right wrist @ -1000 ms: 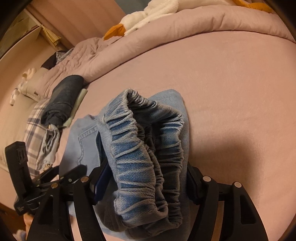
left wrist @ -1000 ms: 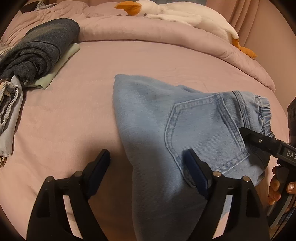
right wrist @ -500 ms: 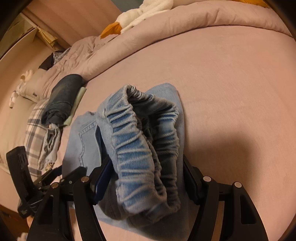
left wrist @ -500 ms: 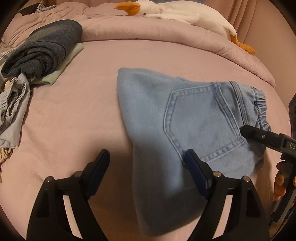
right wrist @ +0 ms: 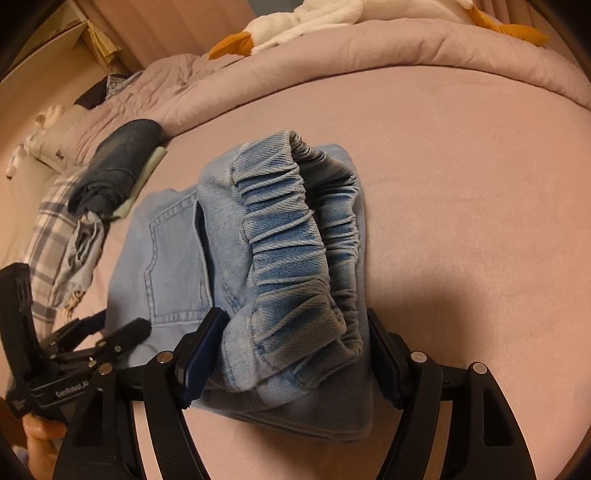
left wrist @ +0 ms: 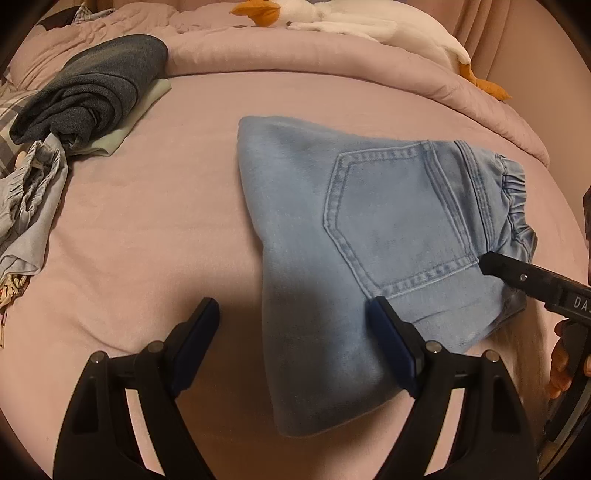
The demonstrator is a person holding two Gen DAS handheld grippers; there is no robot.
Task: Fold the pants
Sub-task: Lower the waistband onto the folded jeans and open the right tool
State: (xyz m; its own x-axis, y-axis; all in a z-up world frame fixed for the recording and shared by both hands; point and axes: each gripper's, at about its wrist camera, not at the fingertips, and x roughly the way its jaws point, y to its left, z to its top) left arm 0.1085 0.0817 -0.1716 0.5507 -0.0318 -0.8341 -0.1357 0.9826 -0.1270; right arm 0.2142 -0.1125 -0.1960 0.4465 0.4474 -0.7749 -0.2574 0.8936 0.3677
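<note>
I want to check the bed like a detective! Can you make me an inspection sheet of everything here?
Surface: pink bed sheet, smooth.
Job's things: light blue jeans folded, back pocket up; waistband bunched.
Clutter: dark folded clothes, crumpled pale garment, plaid cloth.
Grippers: left gripper open over the jeans' edge; right gripper jaws have just been opening around the waistband, now open.
Cables: nothing seen.
Surroundings: goose plush, rolled quilt.
</note>
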